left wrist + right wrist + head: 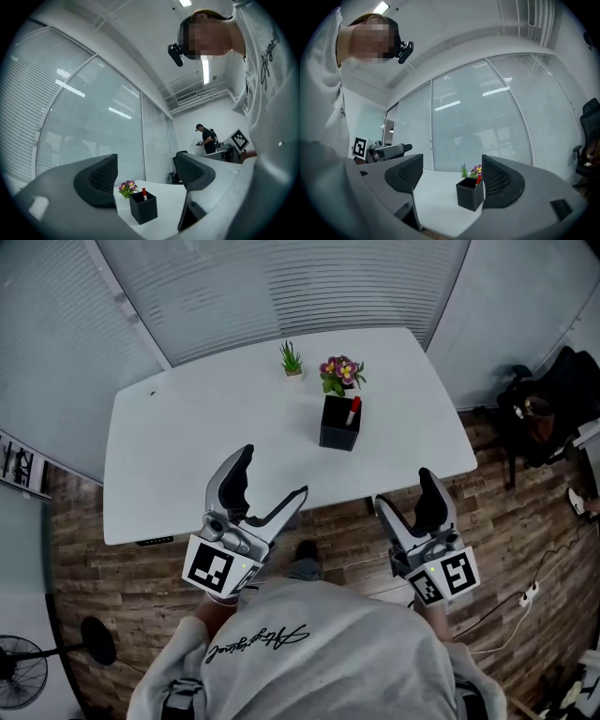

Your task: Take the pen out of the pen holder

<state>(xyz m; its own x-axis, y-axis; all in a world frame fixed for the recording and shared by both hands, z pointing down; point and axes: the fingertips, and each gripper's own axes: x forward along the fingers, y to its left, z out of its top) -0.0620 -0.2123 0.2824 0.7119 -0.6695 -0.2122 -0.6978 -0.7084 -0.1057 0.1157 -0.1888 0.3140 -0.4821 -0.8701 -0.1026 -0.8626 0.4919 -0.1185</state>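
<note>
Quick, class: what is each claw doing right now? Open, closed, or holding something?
Left claw: open, holding nothing.
Right claw: open, holding nothing.

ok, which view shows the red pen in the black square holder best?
Head view: the red pen is unobstructed, leaning in the black square pen holder. Left gripper view shows only its small tip above the rim. Right gripper view has it half hidden by a finger.
</note>
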